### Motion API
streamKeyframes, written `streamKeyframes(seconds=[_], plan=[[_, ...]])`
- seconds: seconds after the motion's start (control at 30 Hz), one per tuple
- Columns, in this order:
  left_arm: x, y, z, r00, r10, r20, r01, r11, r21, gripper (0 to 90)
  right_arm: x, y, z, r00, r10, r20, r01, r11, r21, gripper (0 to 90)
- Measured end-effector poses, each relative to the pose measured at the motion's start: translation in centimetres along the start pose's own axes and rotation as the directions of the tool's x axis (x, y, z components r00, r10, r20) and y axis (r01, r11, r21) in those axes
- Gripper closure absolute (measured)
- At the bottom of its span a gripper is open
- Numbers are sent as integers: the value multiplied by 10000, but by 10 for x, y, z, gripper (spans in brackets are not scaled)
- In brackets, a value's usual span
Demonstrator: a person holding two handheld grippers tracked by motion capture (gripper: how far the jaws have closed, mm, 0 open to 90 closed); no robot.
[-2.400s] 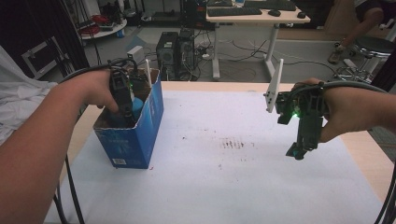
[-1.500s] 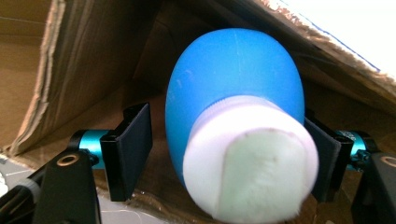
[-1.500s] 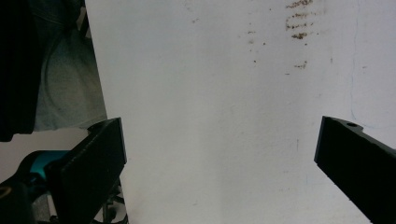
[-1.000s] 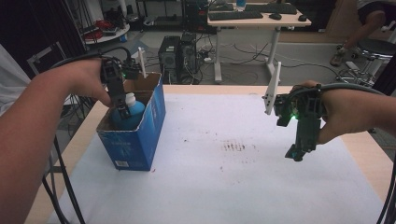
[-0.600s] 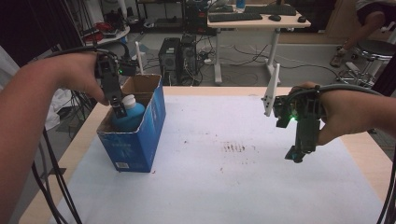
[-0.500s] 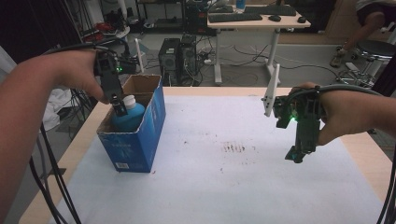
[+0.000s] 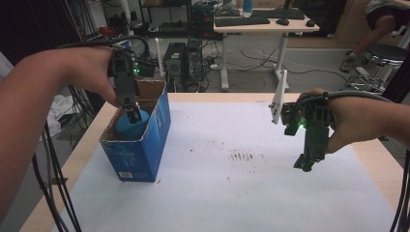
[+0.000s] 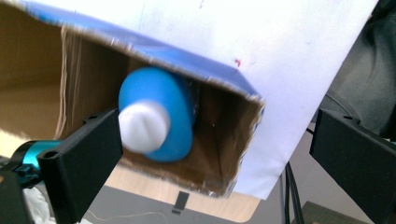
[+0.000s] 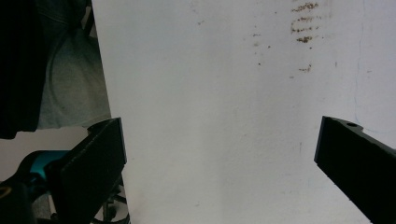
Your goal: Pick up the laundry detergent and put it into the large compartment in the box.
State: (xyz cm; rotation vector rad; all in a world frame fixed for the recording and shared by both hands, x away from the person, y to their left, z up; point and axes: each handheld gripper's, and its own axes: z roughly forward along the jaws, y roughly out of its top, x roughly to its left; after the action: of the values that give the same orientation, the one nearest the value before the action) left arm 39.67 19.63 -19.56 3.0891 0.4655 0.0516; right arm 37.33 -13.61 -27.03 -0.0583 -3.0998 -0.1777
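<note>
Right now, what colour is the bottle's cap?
White cap, on a blue bottle; clearest in the left gripper view.

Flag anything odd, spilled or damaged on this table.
Reddish-brown stains mark the white table cover near its middle. The blue box has ragged, torn top edges, and the blue bottle inside it leans rather than standing upright.

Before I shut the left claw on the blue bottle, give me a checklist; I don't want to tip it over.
1. Left claw open: ok, jaws wide apart.
2. Blue bottle inside the box: ok.
3. White cap centred between the jaws: not ok, it sits close by one jaw.
4. Other jaw clear of the box wall: cannot tell; it appears beyond the box corner.
5. Right claw out of the way: ok, open over the white sheet, apart from the box.
</note>
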Motion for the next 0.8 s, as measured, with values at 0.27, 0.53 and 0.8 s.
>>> streamKeyframes(seconds=[0.27,0.53,0.8], plan=[[-16,31,9,9928,1190,129,-1193,9925,266,16,0,1,1,10000,-49,-52,49,10000,-6,12],[-19,50,30,9796,2003,135,-2006,9793,272,16,-2,5,3,9997,-197,-125,197,9998,-17,12],[-24,59,39,9707,2396,190,-2401,9702,310,16,-4,8,7,9996,-207,-208,208,9998,55,12]])
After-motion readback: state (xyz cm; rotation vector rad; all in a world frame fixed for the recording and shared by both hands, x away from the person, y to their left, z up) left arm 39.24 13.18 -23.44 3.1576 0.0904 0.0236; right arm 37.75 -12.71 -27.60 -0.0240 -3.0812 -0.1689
